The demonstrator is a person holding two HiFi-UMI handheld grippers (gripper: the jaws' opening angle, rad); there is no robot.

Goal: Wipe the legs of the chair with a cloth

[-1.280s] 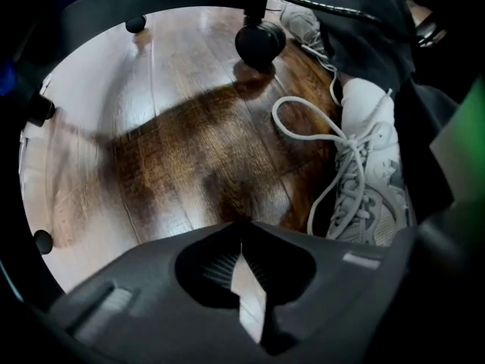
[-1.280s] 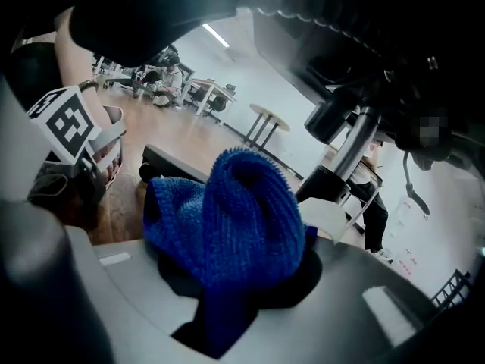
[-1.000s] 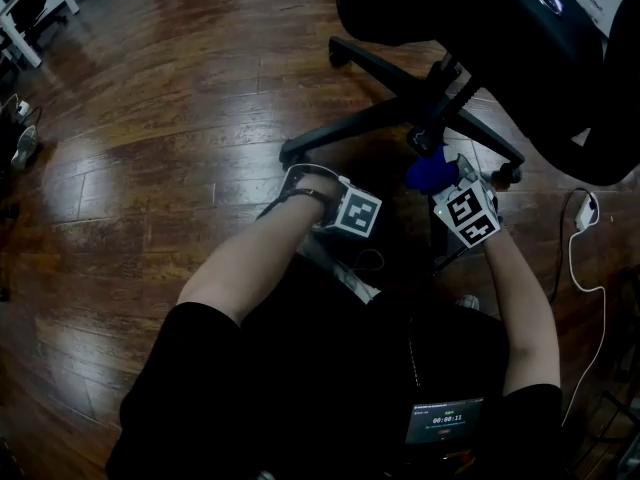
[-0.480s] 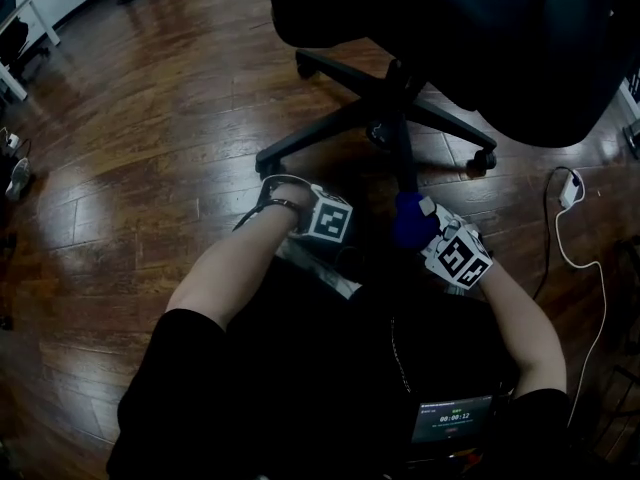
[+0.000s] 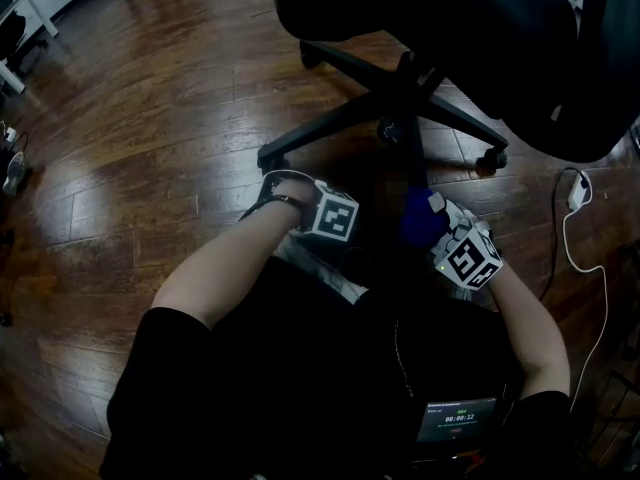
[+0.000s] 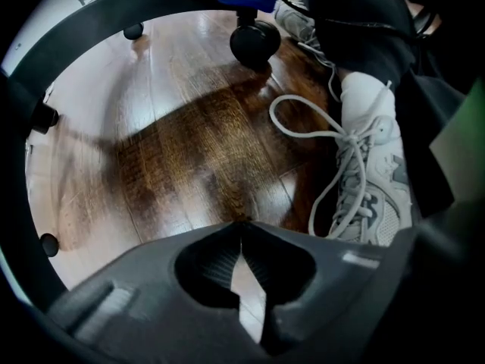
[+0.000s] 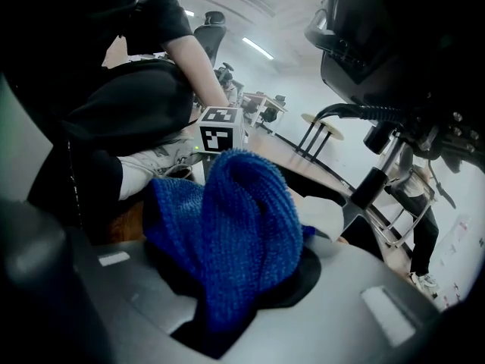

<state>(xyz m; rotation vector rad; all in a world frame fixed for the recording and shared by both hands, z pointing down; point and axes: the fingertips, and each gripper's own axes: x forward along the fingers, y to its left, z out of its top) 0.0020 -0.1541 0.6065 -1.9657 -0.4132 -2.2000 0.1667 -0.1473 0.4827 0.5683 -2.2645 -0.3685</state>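
Jaws of right gripper [image 5: 434,222] (angled downward) tight on blue cloth [image 7: 227,226].

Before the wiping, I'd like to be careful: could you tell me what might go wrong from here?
The chair stands on casters and the shut, empty left gripper is off it, so a push from the cloth in the right gripper may roll it. A rolling caster could catch the loose shoelace or the white cable.

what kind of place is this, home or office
Most likely an office or workroom: a black swivel chair on castors, a wood-plank floor, plus another desk chair and tables behind in the right gripper view.
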